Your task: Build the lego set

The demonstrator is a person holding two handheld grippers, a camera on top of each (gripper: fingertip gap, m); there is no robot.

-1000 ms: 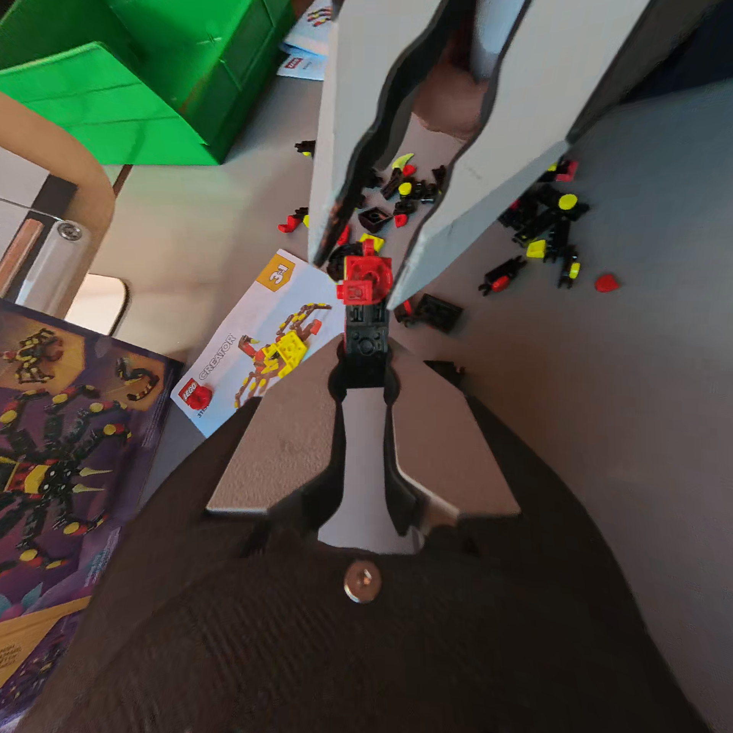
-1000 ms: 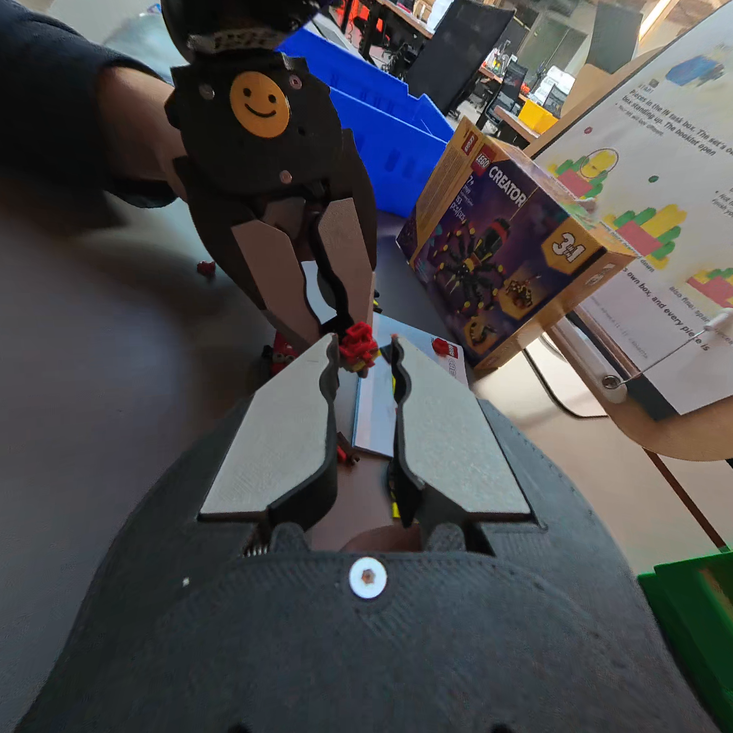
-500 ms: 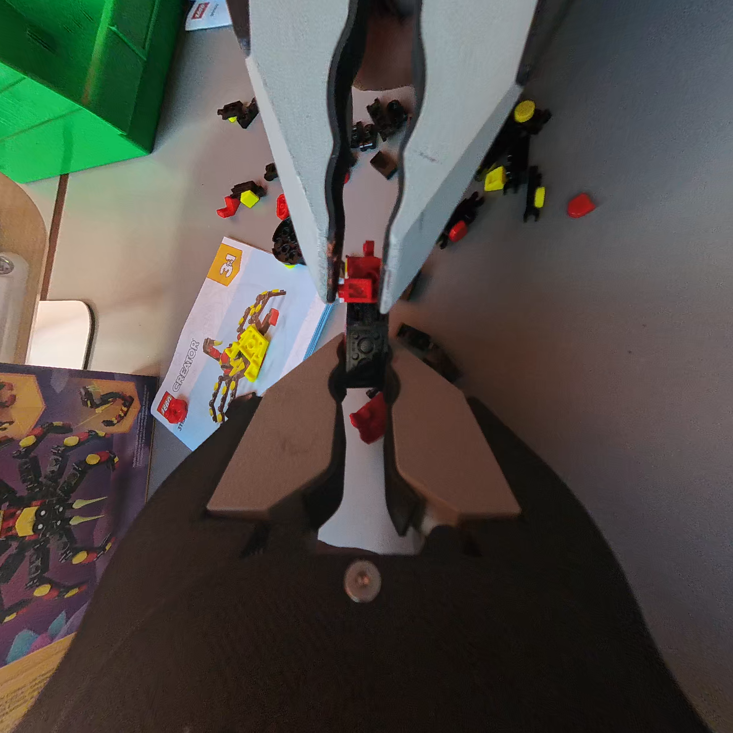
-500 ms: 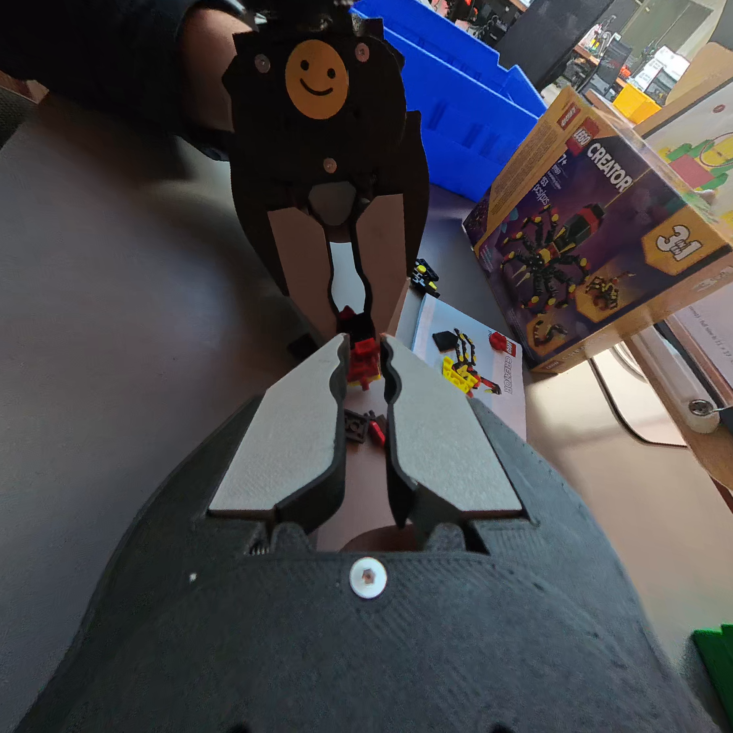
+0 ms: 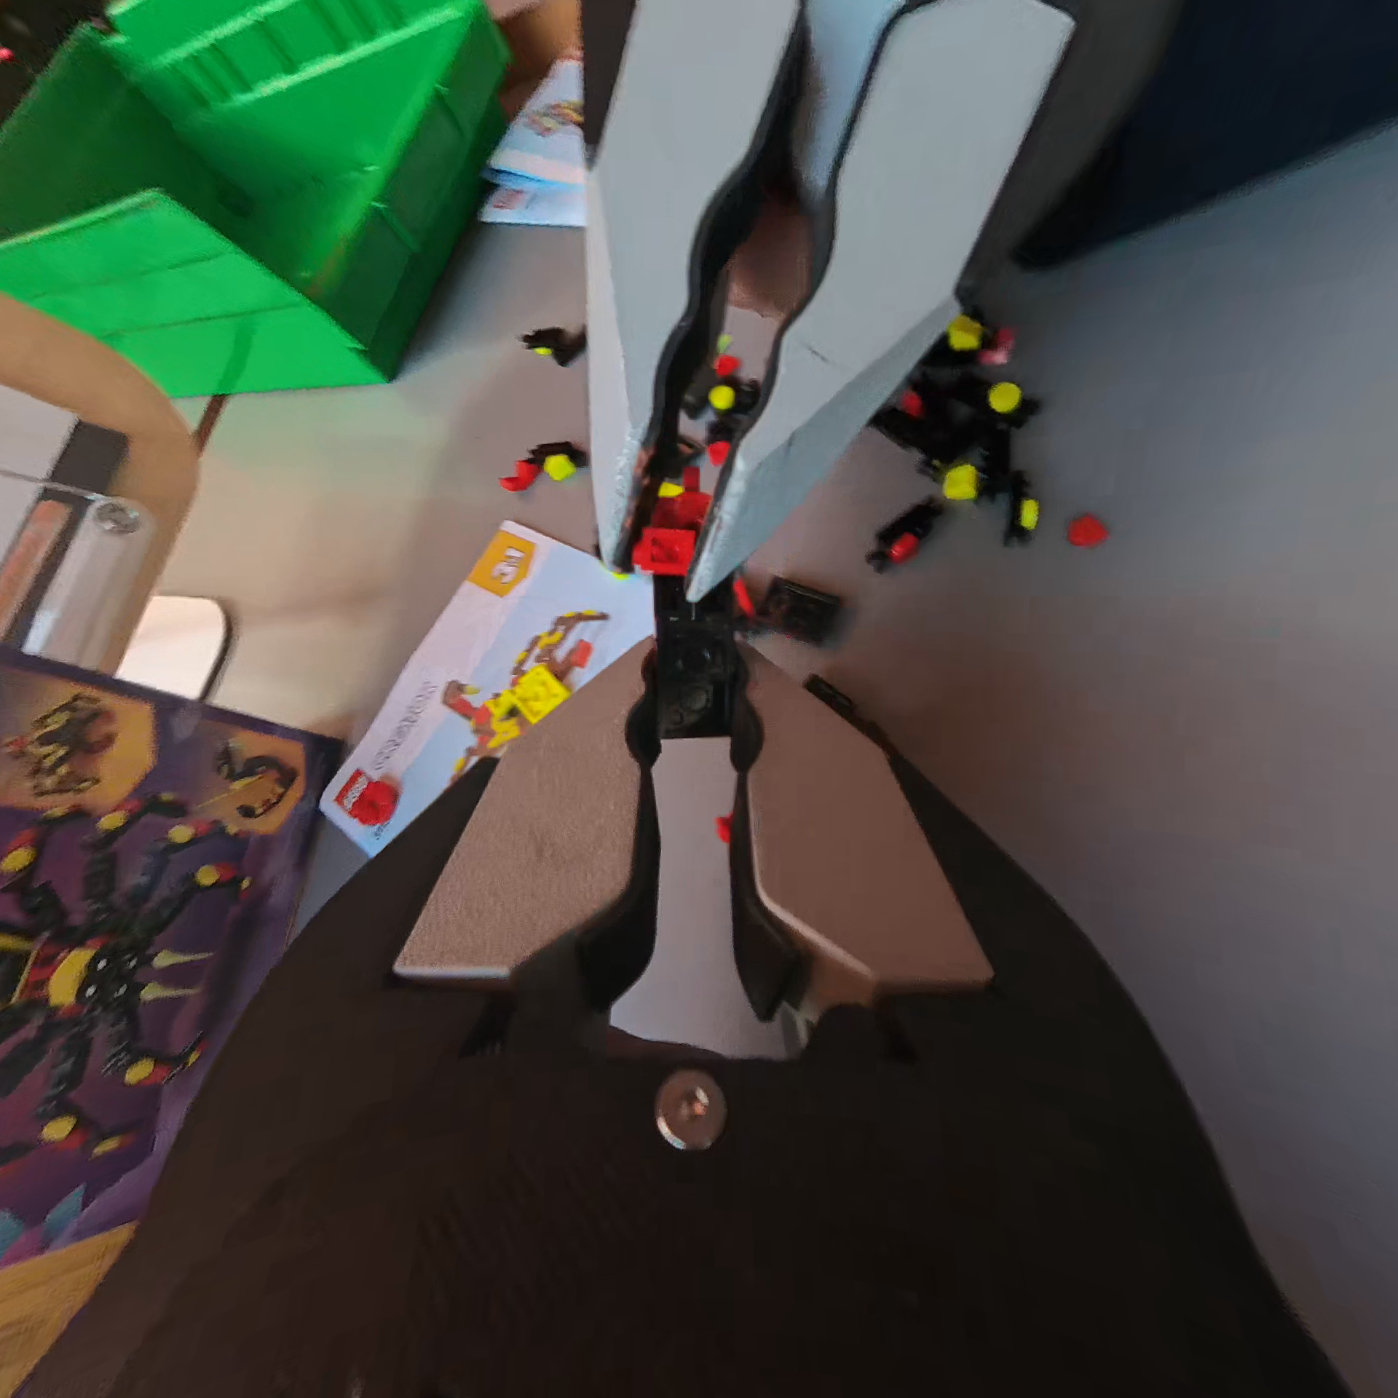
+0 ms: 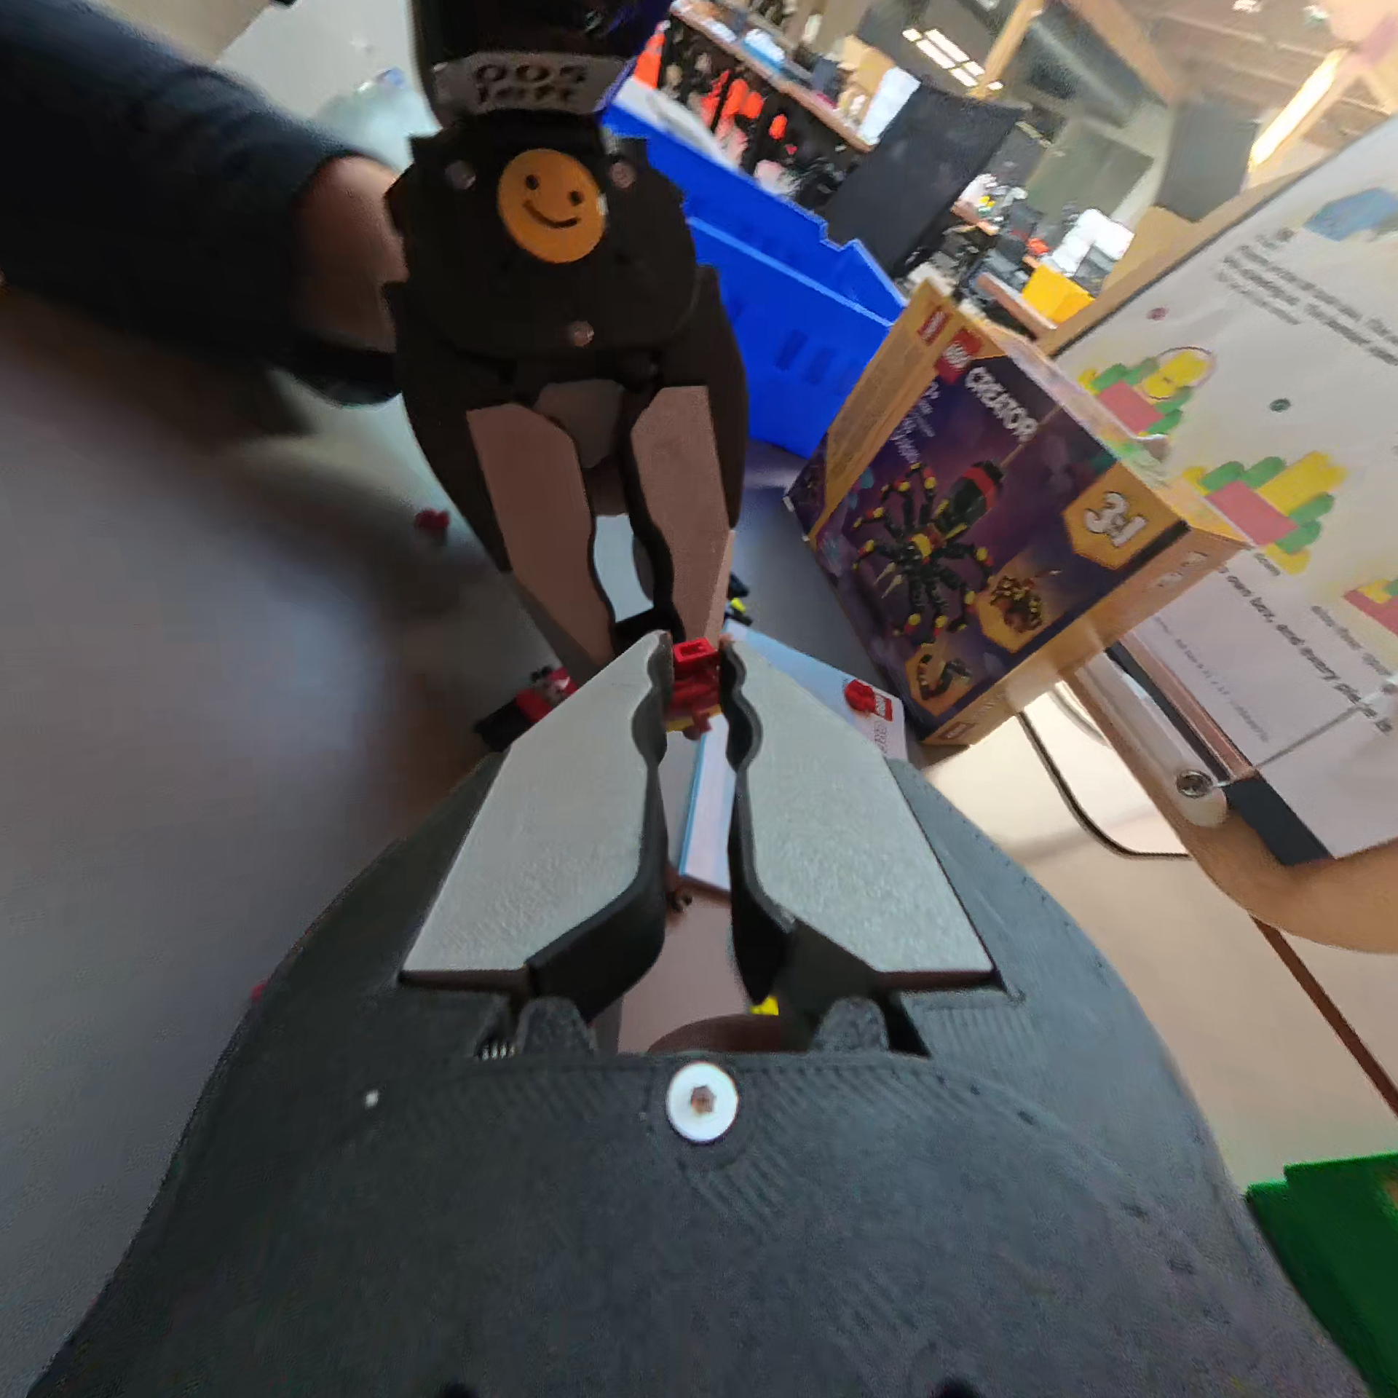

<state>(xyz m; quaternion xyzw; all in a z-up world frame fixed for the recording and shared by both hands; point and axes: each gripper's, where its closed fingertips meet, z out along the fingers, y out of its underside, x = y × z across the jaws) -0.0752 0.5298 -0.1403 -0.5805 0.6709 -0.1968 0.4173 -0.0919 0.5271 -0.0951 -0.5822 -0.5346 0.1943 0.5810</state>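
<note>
My left gripper (image 5: 692, 666) is shut on a black lego assembly (image 5: 692, 681) and holds it above the table. My right gripper (image 5: 662, 567) comes in from the far side with grey fingers (image 5: 802, 424) and is shut on a red lego piece (image 5: 666, 548) that meets the end of the black assembly. In the right wrist view my right gripper (image 6: 694, 650) grips the red piece (image 6: 692, 681). The left gripper (image 6: 666, 628), with a smiley disc, faces it tip to tip. Whether the two pieces are joined is hidden by the fingers.
Loose black, yellow and red pieces (image 5: 961, 439) lie on the grey table (image 5: 1135, 756). An instruction booklet (image 5: 492, 681) lies below the grippers, beside the purple lego box (image 6: 983, 529). A green bin (image 5: 227, 189), blue bins (image 6: 779, 302) and an instruction board (image 6: 1248, 529) stand around.
Both grippers have stayed shut, tip to tip, with the red piece against the black assembly. The pair has tilted and shifted over the table, so the background has moved in both views.
</note>
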